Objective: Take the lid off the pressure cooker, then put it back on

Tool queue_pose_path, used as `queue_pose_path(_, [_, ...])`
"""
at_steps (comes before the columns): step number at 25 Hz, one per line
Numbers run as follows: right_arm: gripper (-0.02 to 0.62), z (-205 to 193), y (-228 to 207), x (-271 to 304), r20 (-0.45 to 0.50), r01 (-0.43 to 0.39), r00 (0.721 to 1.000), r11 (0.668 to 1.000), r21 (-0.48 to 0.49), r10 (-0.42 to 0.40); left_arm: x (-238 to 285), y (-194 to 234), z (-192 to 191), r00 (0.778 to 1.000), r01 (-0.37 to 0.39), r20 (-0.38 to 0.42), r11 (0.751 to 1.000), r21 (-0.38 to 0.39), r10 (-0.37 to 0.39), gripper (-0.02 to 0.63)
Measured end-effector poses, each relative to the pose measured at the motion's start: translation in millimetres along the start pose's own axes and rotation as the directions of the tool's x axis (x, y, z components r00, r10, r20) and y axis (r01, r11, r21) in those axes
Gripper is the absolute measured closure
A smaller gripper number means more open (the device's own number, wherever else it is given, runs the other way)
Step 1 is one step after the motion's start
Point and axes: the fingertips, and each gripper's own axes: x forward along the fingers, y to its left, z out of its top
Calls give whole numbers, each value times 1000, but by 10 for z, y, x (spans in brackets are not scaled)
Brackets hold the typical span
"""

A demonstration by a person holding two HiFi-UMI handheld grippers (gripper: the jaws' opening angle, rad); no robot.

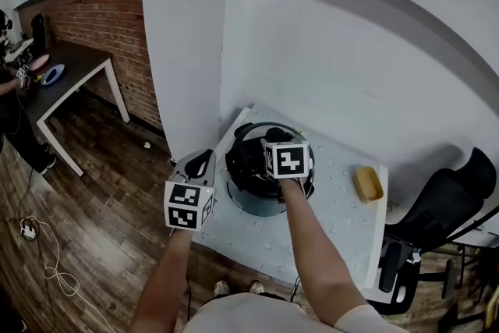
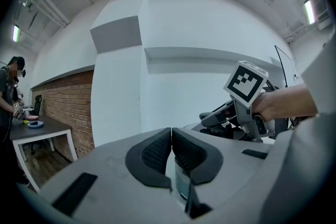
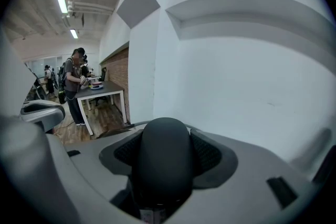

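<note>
The lid handle [image 3: 164, 157] is clamped in the right gripper [image 1: 275, 140], the lid [image 1: 246, 158] seemingly seated on the pressure cooker [image 1: 257, 203] on the white table [image 1: 343, 222], and since the left gripper [image 2: 171, 150] is held shut and empty at its 9 o'clock, the unbraced cooker could be dragged along.

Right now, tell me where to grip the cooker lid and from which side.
Grip the rounded black handle on top of the lid. It stands proud of the lid and is narrow enough for pads on both flanks. Come from above on the near side, one jaw to each side. The right tongs are shut on it that way. The left tongs are shut and empty.
</note>
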Motion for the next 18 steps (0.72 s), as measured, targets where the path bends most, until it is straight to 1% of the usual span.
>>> queue_pose_path(8, [319, -14, -62, 63, -5, 92, 996, 994, 60, -92, -35, 32, -13, 1000, 11, -11, 1000, 3, -11, 591])
queue_pose_path(15, [319, -22, -91, 50, -36, 146, 989, 984, 106, -143, -103, 117, -9, 1000, 7, -8, 1000, -9, -7, 591])
queue_pose_path(18, [319, -5, -88, 18, -43, 153, 988, 982, 109, -149, -114, 123, 7, 1000, 13, -4, 1000, -8, -13, 591])
